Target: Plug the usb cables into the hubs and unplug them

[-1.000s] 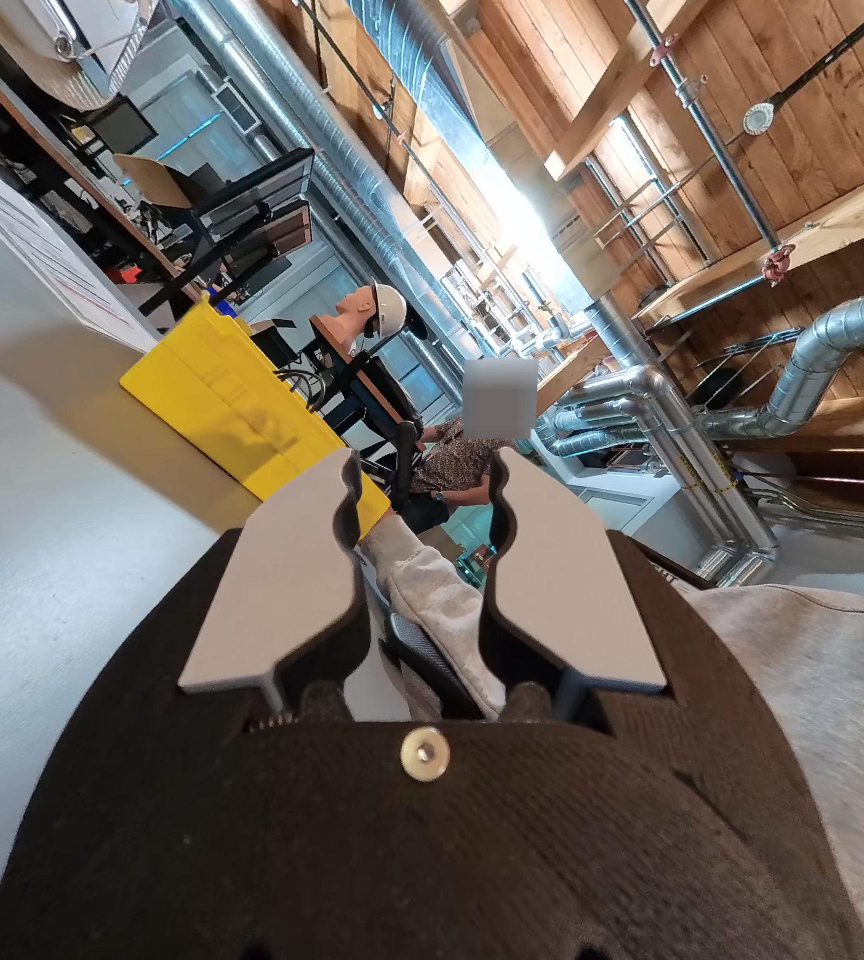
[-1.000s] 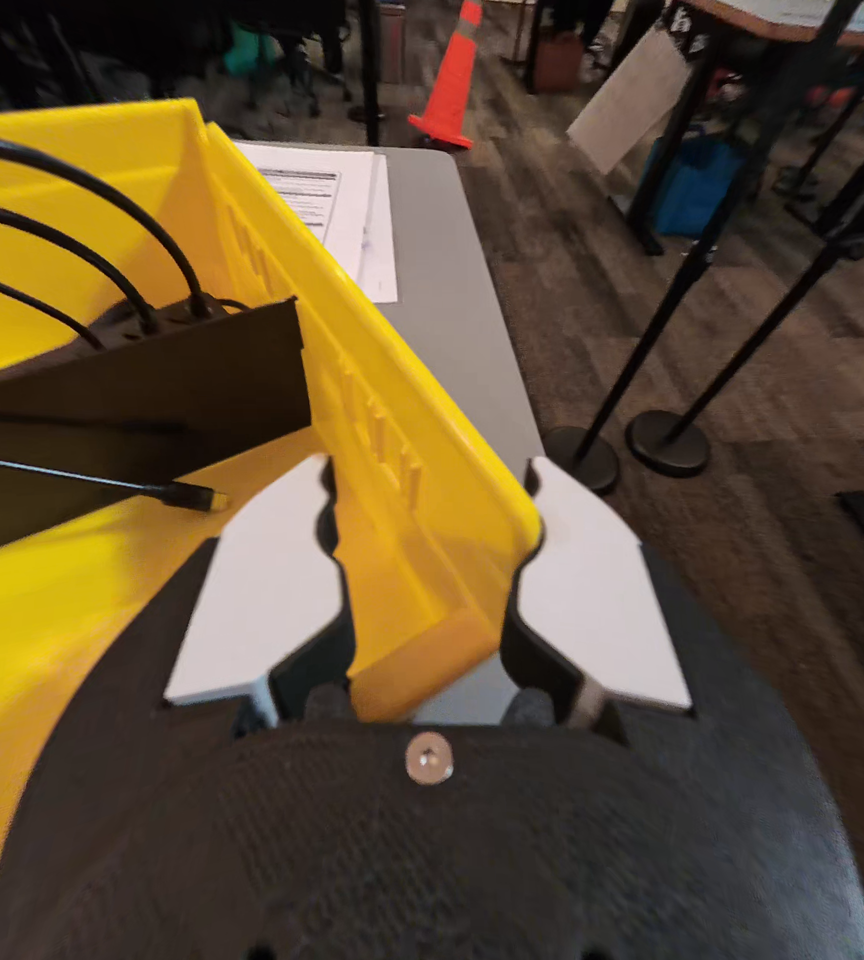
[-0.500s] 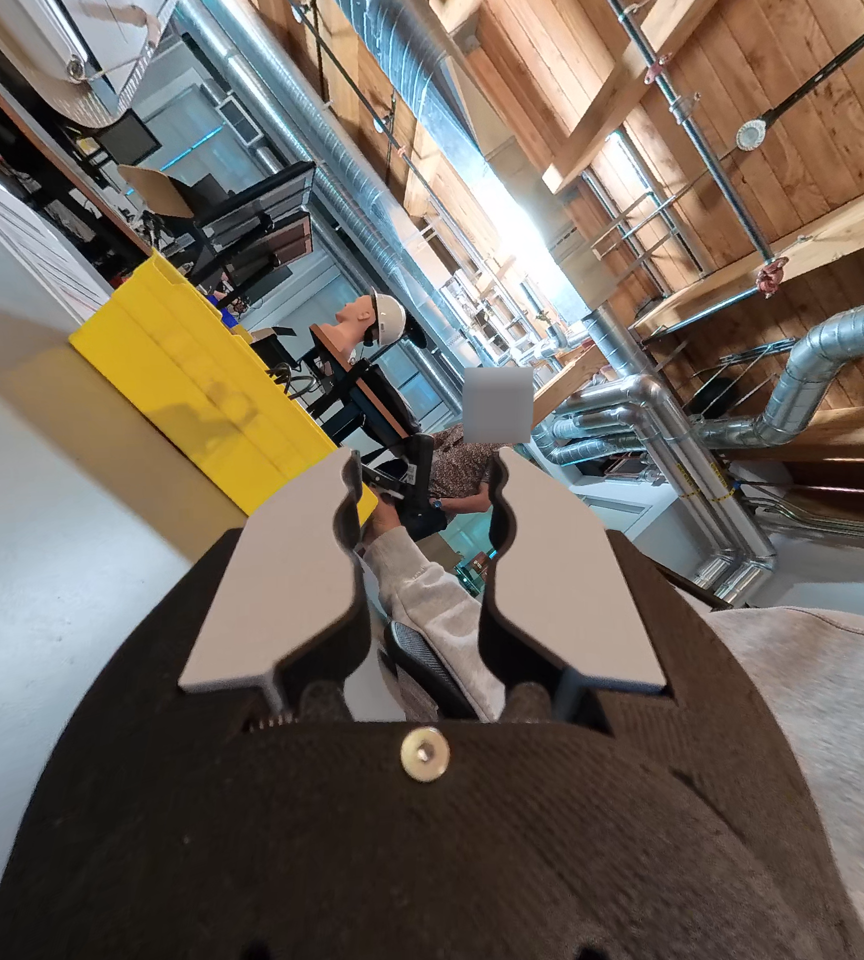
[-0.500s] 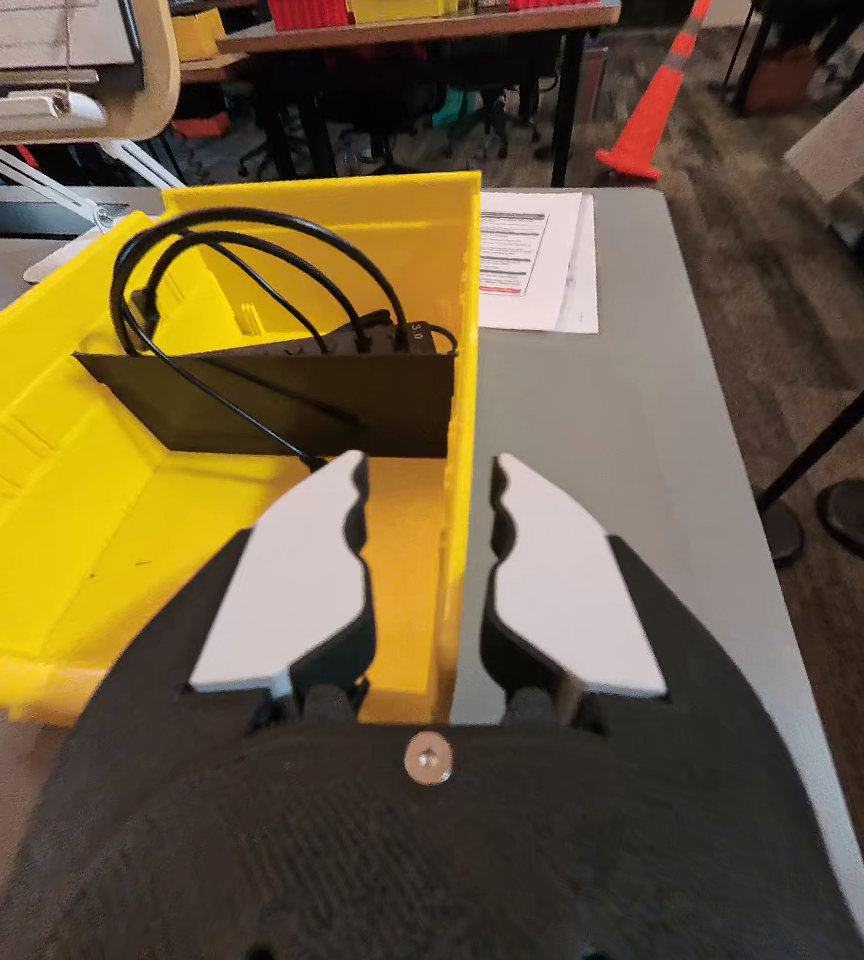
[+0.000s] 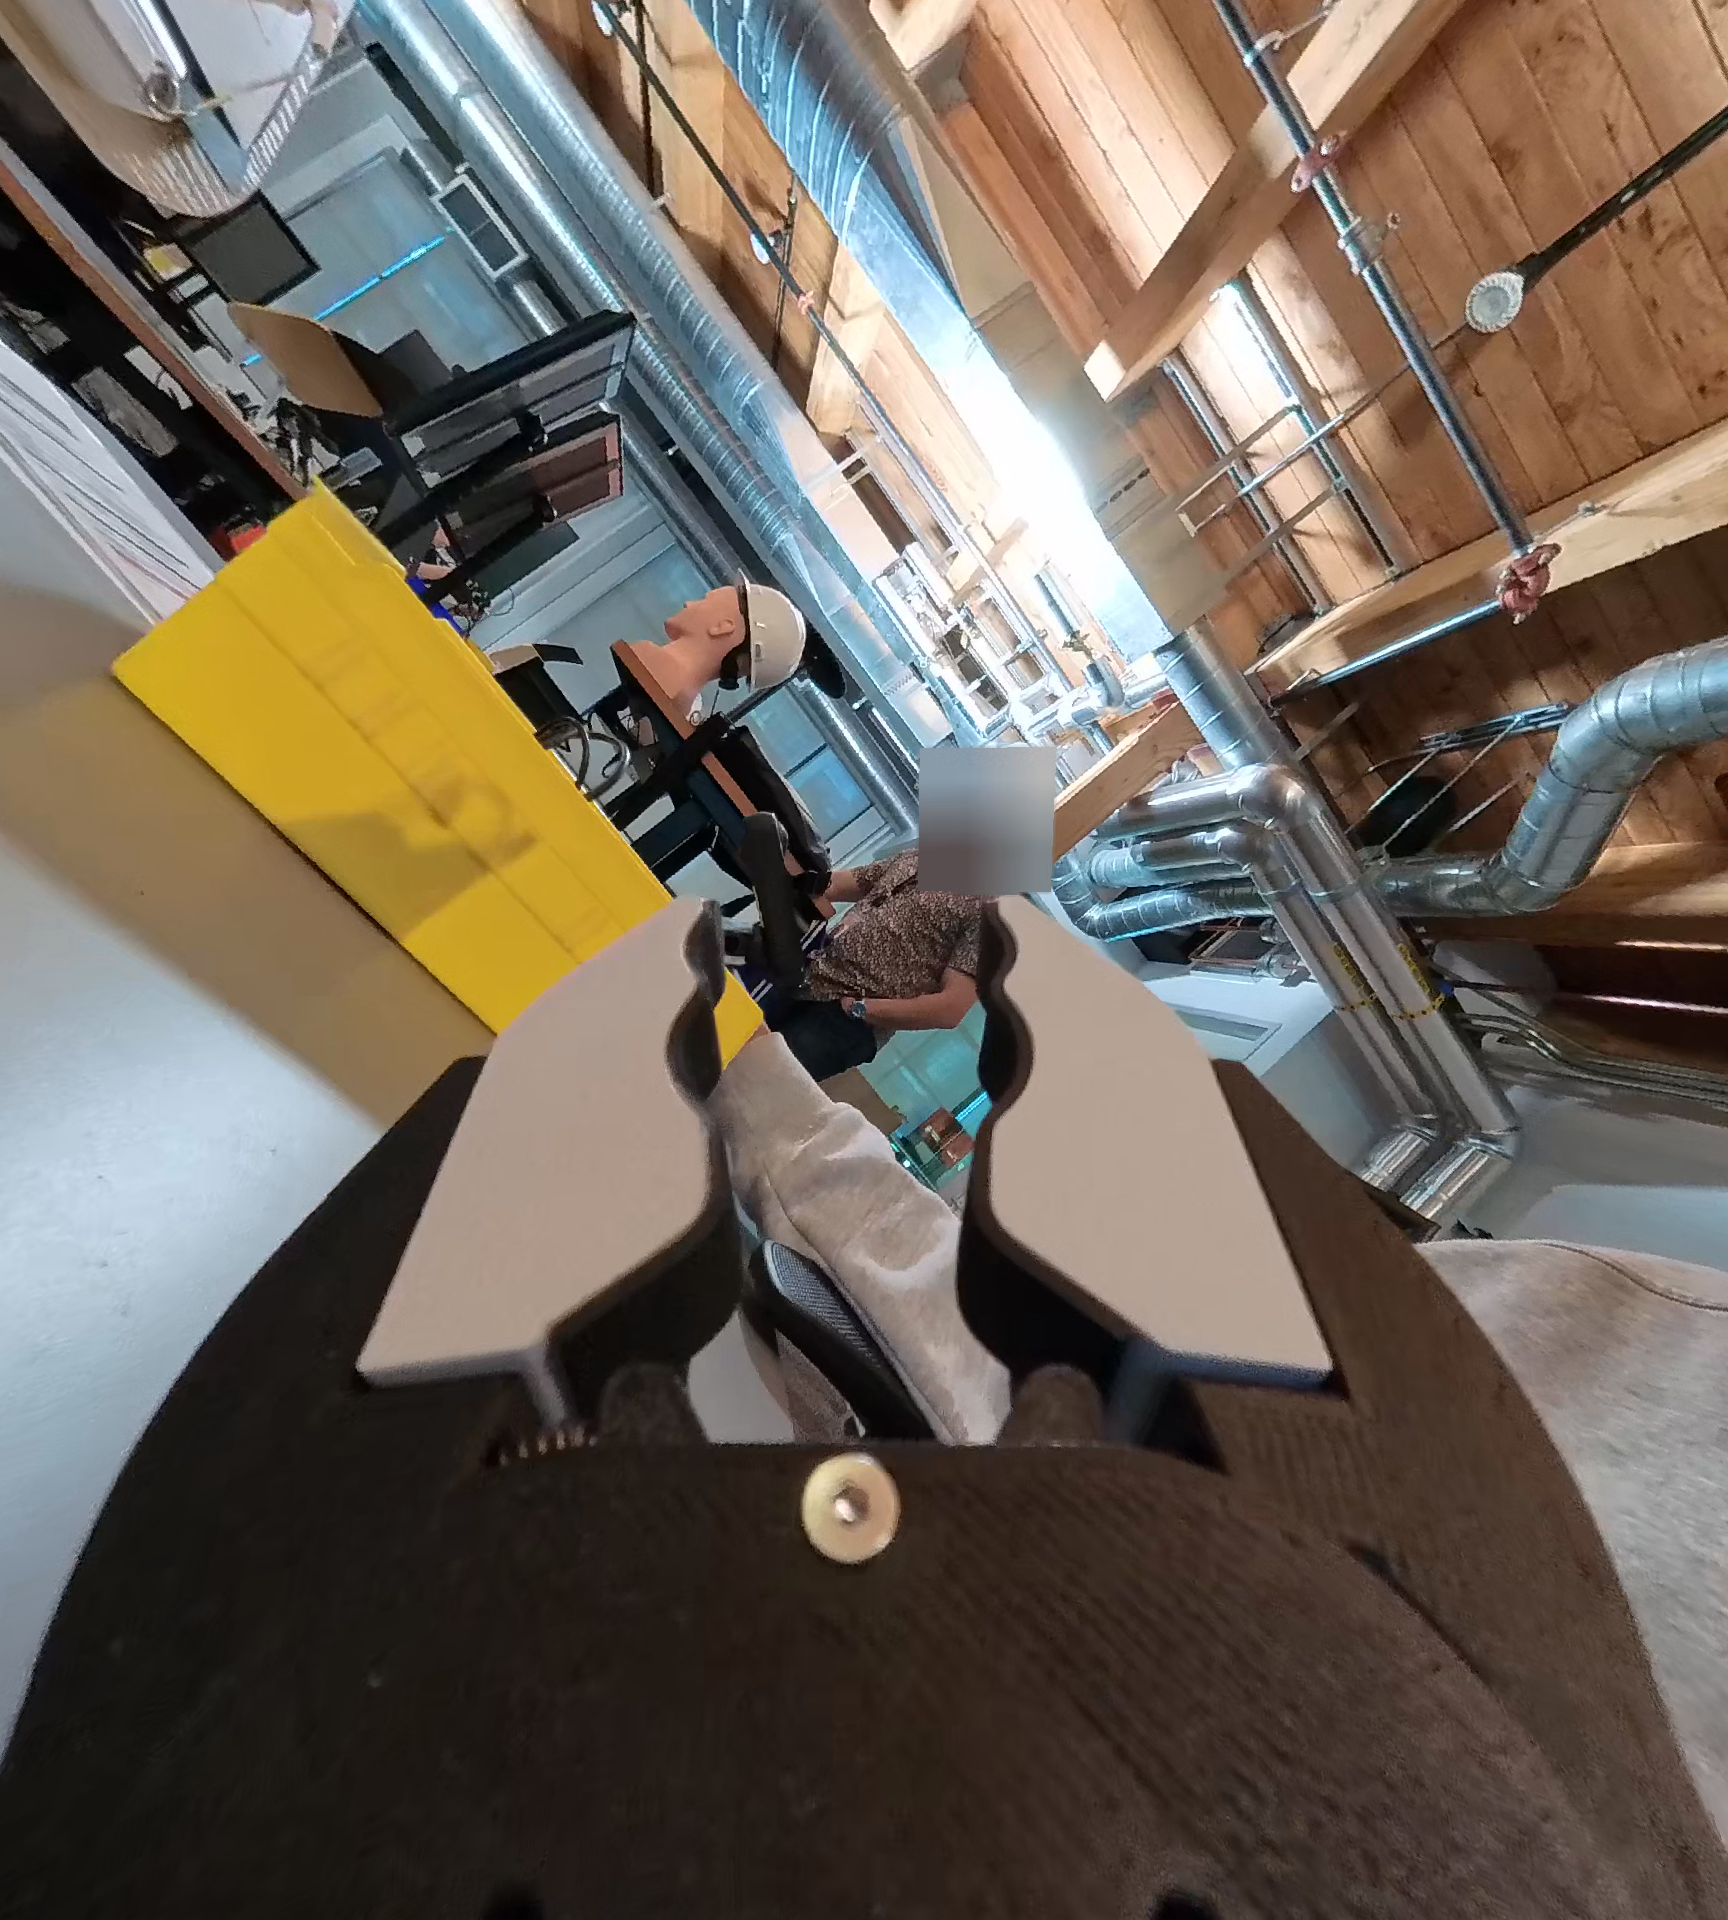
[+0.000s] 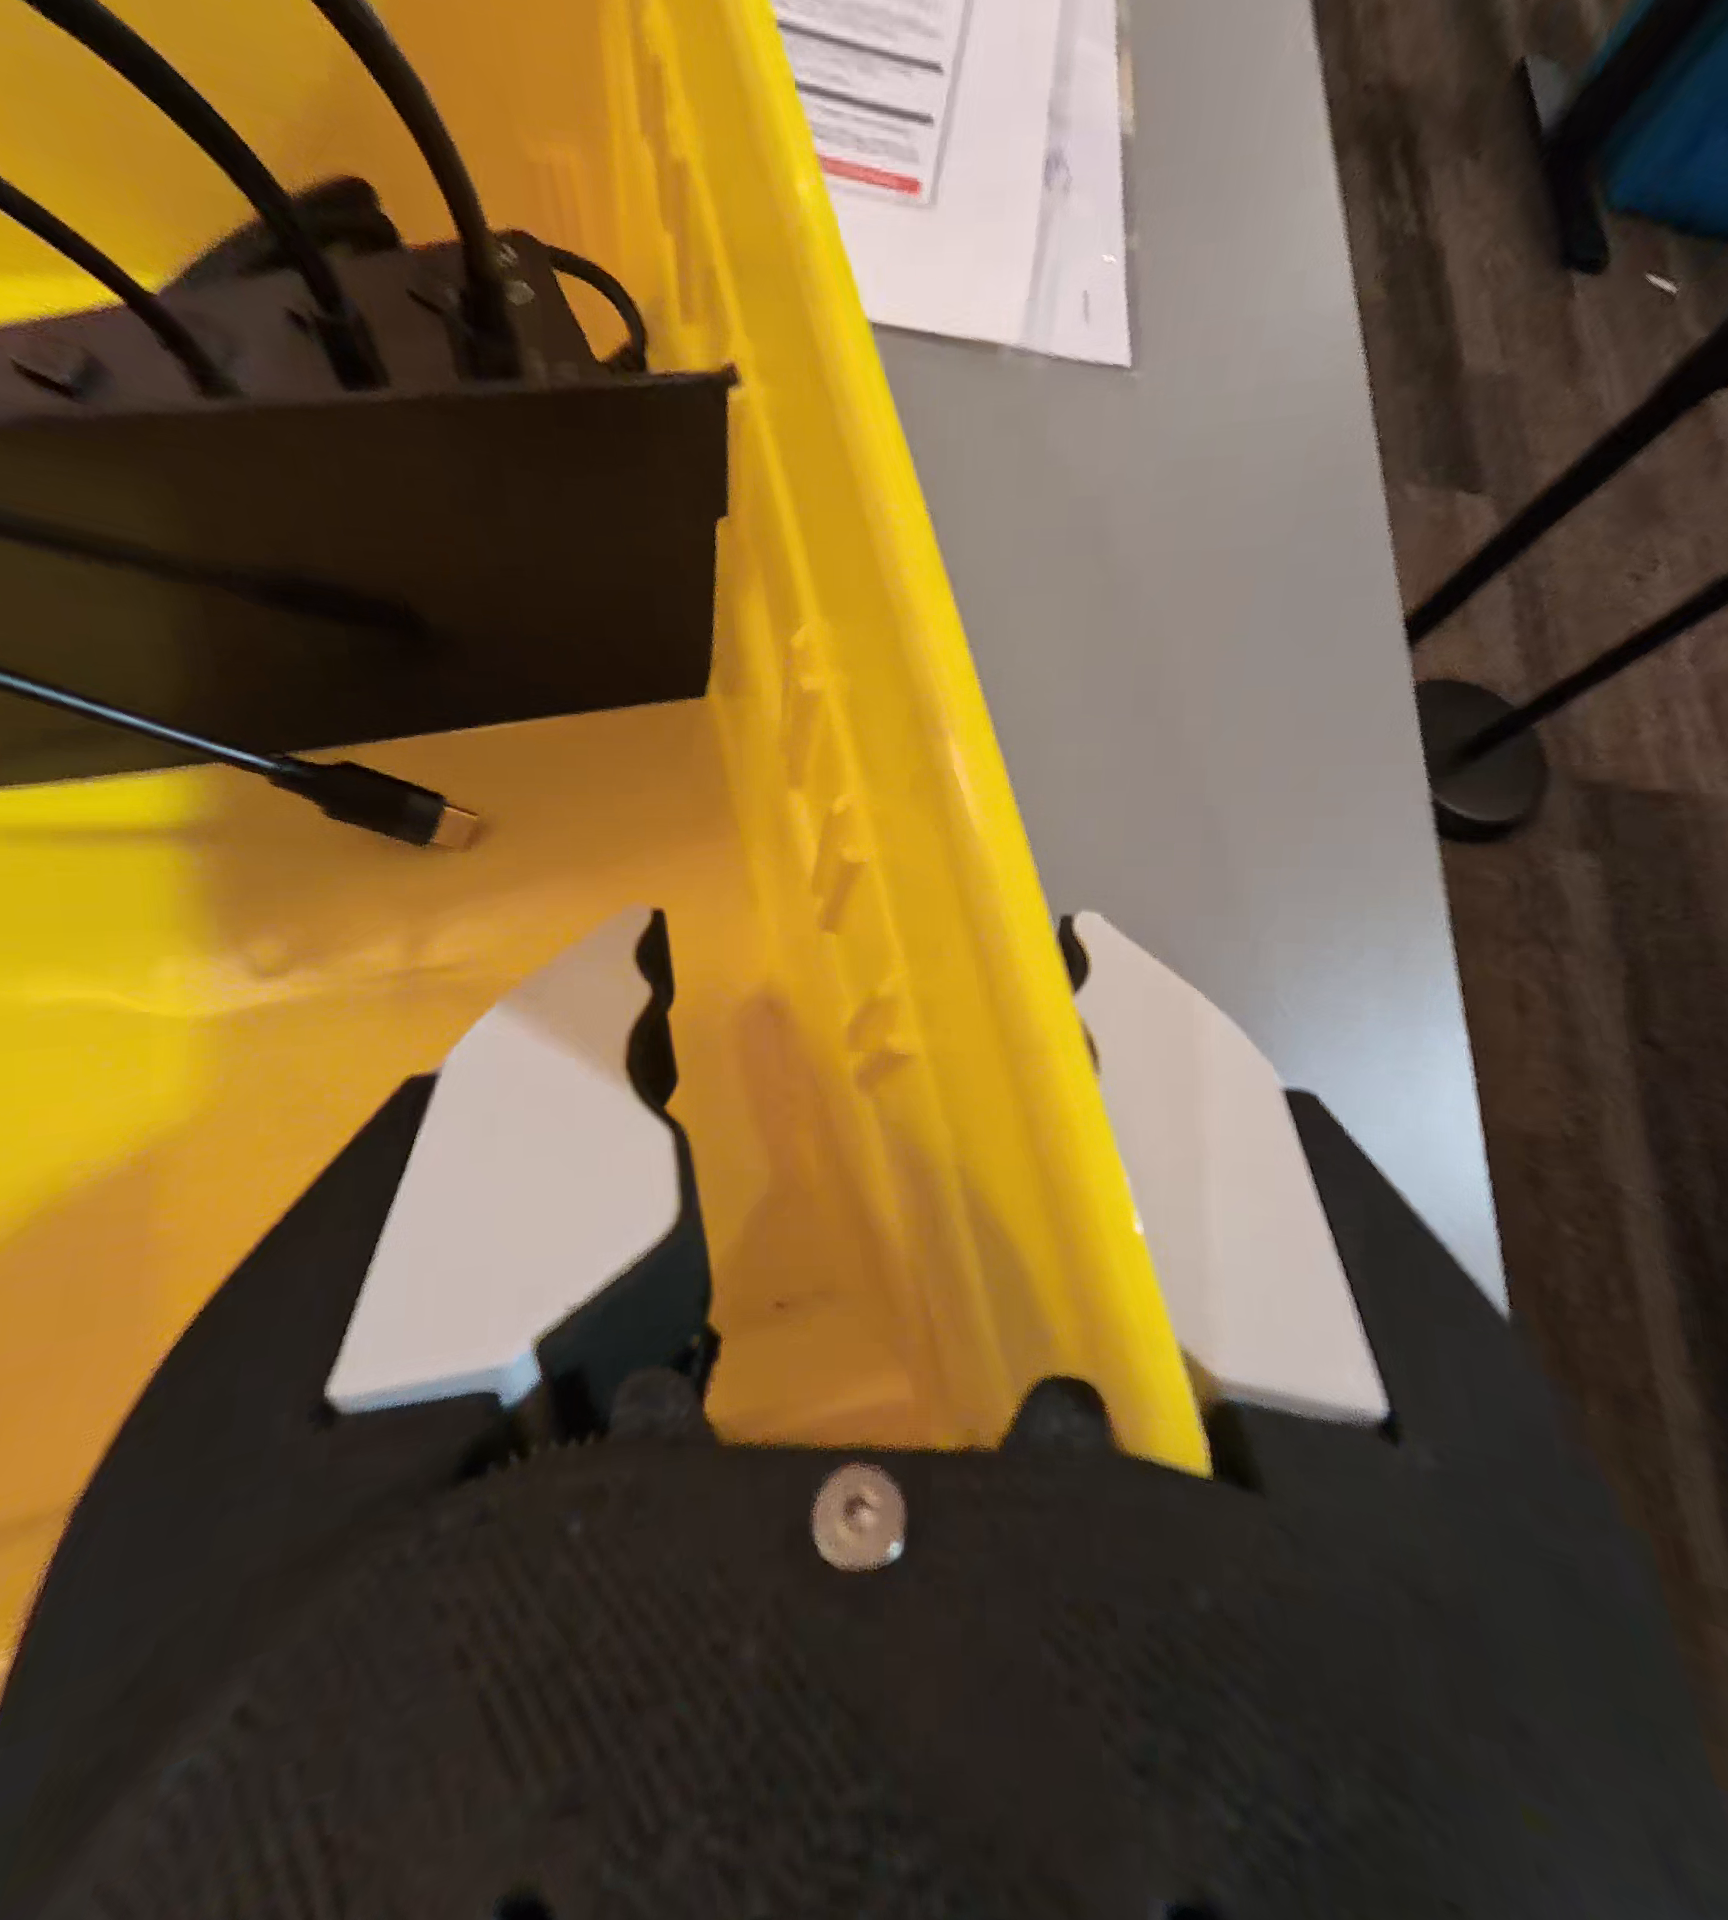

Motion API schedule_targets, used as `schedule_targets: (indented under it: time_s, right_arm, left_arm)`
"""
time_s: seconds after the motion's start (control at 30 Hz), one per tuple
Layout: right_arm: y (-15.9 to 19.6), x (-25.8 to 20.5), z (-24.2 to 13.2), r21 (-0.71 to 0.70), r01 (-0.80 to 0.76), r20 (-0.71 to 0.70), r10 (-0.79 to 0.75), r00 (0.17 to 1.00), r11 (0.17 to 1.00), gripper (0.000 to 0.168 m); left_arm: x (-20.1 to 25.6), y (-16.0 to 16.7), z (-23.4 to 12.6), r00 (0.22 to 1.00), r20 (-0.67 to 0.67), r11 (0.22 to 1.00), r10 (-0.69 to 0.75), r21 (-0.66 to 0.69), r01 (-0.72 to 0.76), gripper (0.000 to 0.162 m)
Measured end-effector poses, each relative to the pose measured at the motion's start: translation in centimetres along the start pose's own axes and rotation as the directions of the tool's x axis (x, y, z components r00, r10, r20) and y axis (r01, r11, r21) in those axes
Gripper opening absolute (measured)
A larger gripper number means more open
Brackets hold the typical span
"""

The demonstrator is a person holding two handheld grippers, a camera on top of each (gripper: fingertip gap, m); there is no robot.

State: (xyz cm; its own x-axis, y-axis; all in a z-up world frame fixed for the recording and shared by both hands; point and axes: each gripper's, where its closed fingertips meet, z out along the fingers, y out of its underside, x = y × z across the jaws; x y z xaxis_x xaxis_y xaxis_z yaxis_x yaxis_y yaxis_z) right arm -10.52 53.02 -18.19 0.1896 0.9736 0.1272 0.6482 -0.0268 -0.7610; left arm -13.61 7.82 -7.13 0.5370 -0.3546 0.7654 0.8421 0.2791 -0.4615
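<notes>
Right wrist view: loose usb cable [image 6: 392, 816] ahead-left of right claw [image 6: 865, 935].

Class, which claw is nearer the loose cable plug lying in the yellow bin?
Right. The right claw straddles the bin wall just short of the plug; the left claw points away toward the ceiling.
</notes>
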Motion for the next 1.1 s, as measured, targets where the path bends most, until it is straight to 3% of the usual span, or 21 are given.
schedule_targets:
  time_s: [0.2, 0.4, 0.53, 0.7, 0.87, 1.1]
  right_arm:
    - [-0.6, 0.0, -0.6, 0.036, 0.03, -0.043, -0.029, 0.999, 0.999, 0.072]
    - [0.3, 0.7, -0.7, -0.023, 0.018, -0.047, -0.019, 0.999, 1.0, 0.071]
    - [0.8, -0.3, -0.9, -0.048, 0.007, 0.041, -0.005, 0.999, 0.999, 0.082]
    - [-0.3, -1.7, -1.7, 0.066, 0.025, 0.136, -0.034, 0.99, 0.998, 0.094]
    - [-1.2, -1.8, -2.4, 0.145, 0.16, 0.064, -0.171, 0.983, 0.976, 0.104]
    - [-0.3, -0.4, -1.9, 0.078, 0.091, -0.02, -0.089, 0.996, 0.993, 0.097]
  left_arm:
    - [0.0, -0.1, 0.0, 1.0, -0.001, 1.0, -0.003, 0.005, 0.003, 0.048]
    - [-0.2, -0.5, -0.2, 1.0, -0.005, 0.999, -0.027, 0.023, 0.027, 0.048]
    - [-0.3, -0.6, -0.3, 0.999, -0.007, 0.999, -0.041, 0.031, 0.041, 0.048]
    - [-0.4, -0.8, -0.3, 0.998, -0.014, 0.997, -0.063, 0.042, 0.063, 0.048]
    - [-0.5, -1.2, -0.6, 0.996, -0.021, 0.994, -0.09, 0.066, 0.091, 0.048]
    - [-0.7, -1.5, -0.7, 0.994, -0.025, 0.991, -0.109, 0.078, 0.111, 0.048]
